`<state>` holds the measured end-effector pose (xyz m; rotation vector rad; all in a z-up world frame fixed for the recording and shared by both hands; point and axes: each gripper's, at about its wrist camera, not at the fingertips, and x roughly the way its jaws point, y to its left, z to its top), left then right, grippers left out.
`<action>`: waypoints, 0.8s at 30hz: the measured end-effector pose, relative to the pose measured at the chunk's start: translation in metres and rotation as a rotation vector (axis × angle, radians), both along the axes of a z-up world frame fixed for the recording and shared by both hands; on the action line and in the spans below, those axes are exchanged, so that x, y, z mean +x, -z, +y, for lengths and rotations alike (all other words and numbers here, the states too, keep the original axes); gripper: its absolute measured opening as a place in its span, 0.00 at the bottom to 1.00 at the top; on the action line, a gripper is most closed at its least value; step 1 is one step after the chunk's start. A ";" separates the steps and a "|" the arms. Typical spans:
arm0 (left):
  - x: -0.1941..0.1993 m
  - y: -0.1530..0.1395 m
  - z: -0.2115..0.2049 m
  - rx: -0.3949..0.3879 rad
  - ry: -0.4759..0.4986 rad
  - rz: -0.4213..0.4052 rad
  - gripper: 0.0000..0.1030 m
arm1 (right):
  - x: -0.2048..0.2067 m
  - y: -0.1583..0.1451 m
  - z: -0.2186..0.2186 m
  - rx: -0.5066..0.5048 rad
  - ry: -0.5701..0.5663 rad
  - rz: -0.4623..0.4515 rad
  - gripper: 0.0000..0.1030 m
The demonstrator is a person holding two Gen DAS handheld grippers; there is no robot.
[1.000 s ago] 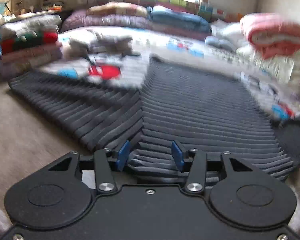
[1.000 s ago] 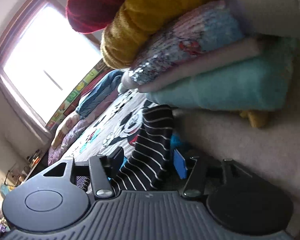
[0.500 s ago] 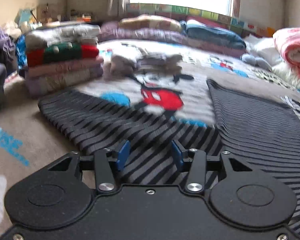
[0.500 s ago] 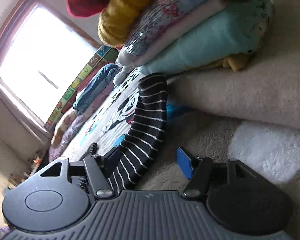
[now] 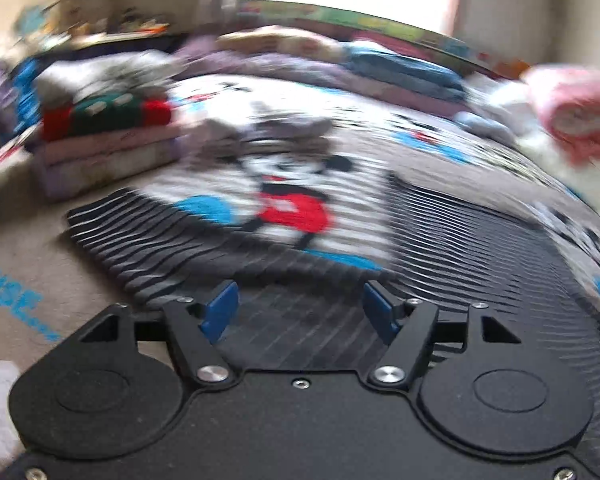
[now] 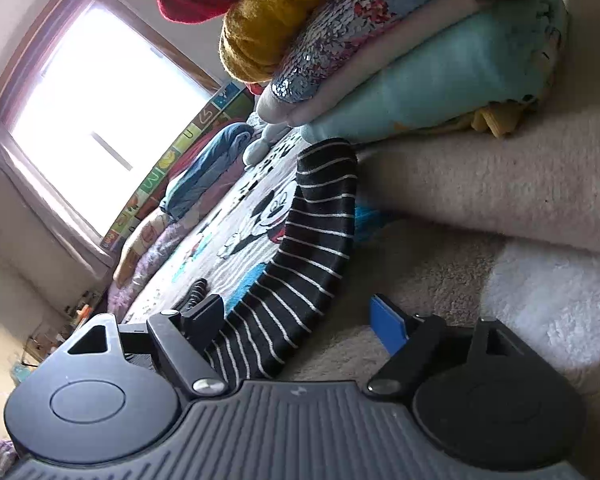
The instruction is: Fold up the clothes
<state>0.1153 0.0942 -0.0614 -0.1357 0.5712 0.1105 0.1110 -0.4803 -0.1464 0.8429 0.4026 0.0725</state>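
A black garment with thin white stripes (image 5: 480, 248) lies spread on a Mickey Mouse blanket (image 5: 292, 168), one sleeve (image 5: 148, 248) reaching left. My left gripper (image 5: 300, 312) is open just above the garment's near part, with nothing between its blue pads. In the right wrist view the other striped sleeve (image 6: 316, 240) runs from the blanket toward me and passes between my right gripper's (image 6: 300, 316) wide-open fingers, close to the left one. The view is rolled sideways.
A stack of folded clothes (image 5: 104, 136) stands at the left, bedding (image 5: 380, 64) under the window, a pink bundle (image 5: 576, 120) at the right. In the right wrist view a pile of folded clothes (image 6: 420, 60) sits on beige carpet (image 6: 480, 184) beyond the sleeve.
My left gripper has opened wider and swung left over the garment, from the body toward the left sleeve. My right gripper has drawn back along the sleeve, staying open.
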 end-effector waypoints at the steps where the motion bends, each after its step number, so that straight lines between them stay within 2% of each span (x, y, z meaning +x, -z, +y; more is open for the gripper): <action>1: -0.002 -0.001 -0.018 0.016 0.039 -0.005 0.68 | 0.004 -0.001 0.002 0.014 -0.003 -0.004 0.78; 3: -0.006 -0.002 -0.056 0.040 0.140 -0.007 0.68 | 0.002 -0.001 -0.001 0.047 -0.010 -0.017 0.77; 6: -0.012 0.002 -0.128 0.138 0.312 -0.027 0.68 | -0.002 0.001 -0.008 0.111 -0.014 -0.042 0.76; 12: -0.022 0.031 -0.253 0.297 0.594 -0.033 0.68 | -0.017 0.001 -0.025 0.191 -0.008 -0.072 0.74; 19: -0.033 0.067 -0.355 0.525 0.735 -0.066 0.66 | -0.046 0.009 -0.042 0.321 0.004 -0.100 0.75; 24: -0.023 0.074 -0.399 0.615 0.745 -0.090 0.60 | -0.061 0.011 -0.049 0.398 0.027 -0.146 0.86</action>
